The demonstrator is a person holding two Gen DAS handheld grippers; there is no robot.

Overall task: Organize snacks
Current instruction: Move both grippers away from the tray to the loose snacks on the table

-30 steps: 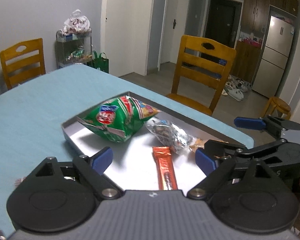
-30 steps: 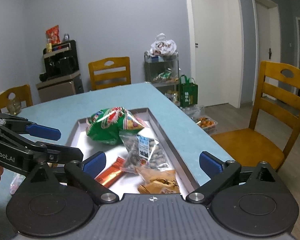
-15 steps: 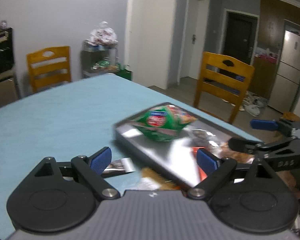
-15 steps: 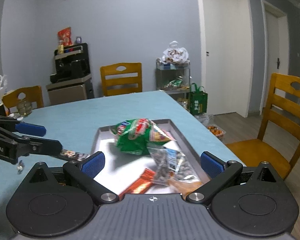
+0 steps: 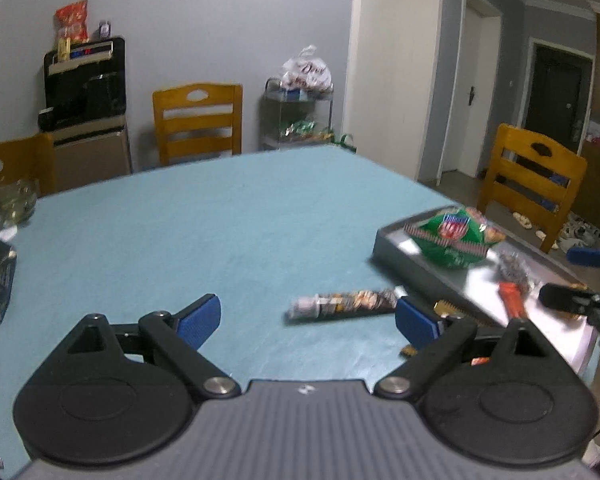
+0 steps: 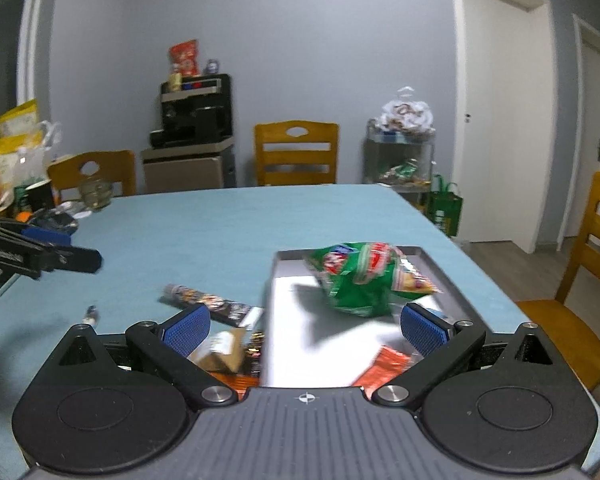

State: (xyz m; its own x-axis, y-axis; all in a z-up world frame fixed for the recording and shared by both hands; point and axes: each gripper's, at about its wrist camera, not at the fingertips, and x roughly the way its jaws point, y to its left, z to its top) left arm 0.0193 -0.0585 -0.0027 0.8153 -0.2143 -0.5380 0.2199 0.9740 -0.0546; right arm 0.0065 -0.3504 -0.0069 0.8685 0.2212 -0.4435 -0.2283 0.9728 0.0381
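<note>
- Left gripper [image 5: 307,322]: jaws spread wide, nothing between the blue pads [image 5: 199,321], hovering over the blue table [image 5: 204,232].
- Right gripper [image 6: 305,330]: jaws likewise spread wide, empty, poised over the near end of the tray [image 6: 440,270].
- Tray: metal, on the table's right side near the edge; seen at far right from the left wrist [image 5: 392,240].
- Green bag [image 6: 358,276]: lying in the tray's far half, puffed up, shadow cast on the metal beneath; also visible from the left wrist [image 5: 452,240].
- Orange bar [image 6: 384,366]: in the tray's near part, partly hidden behind the right gripper body; in the left view [image 5: 512,300] lying just past a clear packet [image 5: 514,270].
- Long dark stick pack [image 5: 344,304]: flat on the table outside the tray, just beside its left wall; same pack in the right view [image 6: 212,304].
- Tan packet [image 6: 224,350]: on the table against the tray's outer wall, near the right gripper's left pad, blurred.
- Small item [image 6: 91,314] on the cloth well left of the stick pack; too small to identify.
- Left gripper's fingers also visible at the left edge of the right view [image 6: 40,254], raised over the table.
- Wooden chairs [image 6: 296,152] around the table; glass jar [image 5: 14,200] at the far left corner.
</note>
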